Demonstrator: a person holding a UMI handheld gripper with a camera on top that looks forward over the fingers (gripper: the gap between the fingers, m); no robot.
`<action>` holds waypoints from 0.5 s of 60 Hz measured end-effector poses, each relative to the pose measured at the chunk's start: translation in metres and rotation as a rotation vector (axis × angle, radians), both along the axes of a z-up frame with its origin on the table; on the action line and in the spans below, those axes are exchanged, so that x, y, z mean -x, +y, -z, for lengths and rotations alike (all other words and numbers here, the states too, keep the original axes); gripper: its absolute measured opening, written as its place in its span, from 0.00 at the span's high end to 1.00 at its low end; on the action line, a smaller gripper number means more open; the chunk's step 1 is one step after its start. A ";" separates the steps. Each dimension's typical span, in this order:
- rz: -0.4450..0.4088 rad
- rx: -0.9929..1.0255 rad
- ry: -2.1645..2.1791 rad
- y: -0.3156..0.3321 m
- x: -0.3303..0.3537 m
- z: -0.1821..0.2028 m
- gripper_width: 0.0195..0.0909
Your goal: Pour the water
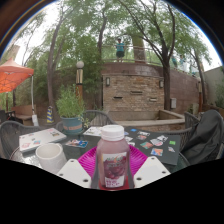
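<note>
I have a clear plastic bottle (113, 158) with a white cap standing between my two fingers (72, 172), right at the six o'clock of my view, its pink-tinted body filling the gap; my magenta pads (92, 160) show at either side of it and seem to lie against its walls, so I take my jaws to be clamped on it, upright, with its label facing me. My gripper (113, 176) sits low over a dark outdoor table (170, 150) strewn with papers and cards (150, 142). At about nine o'clock from the bottle, just beside my left finger, stands a white cup (50, 155), apart from the bottle. Further off at ten o'clock a teal pot with a leafy plant (71, 112) rests on the table, and a printed sheet (40, 138) lies near it. Dark chairs (206, 138) ring the table, one at three o'clock. Beyond, at twelve o'clock, rises a brick wall (130, 95) with tall trees (150, 30) above it, and an orange canopy (14, 75) shows at nine o'clock, well away from the table.
</note>
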State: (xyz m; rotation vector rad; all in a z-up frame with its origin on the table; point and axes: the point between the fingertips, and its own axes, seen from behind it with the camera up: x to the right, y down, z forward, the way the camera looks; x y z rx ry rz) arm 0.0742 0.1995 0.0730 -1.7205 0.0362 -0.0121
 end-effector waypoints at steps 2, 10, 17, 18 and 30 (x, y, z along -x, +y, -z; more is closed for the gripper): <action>0.007 0.018 -0.037 0.003 -0.013 -0.004 0.67; 0.005 -0.026 -0.040 -0.006 -0.015 -0.006 0.67; -0.002 -0.027 -0.033 -0.006 -0.013 -0.016 0.60; 0.000 -0.026 -0.028 -0.006 -0.013 -0.016 0.58; 0.012 0.038 -0.061 -0.031 -0.017 -0.020 0.11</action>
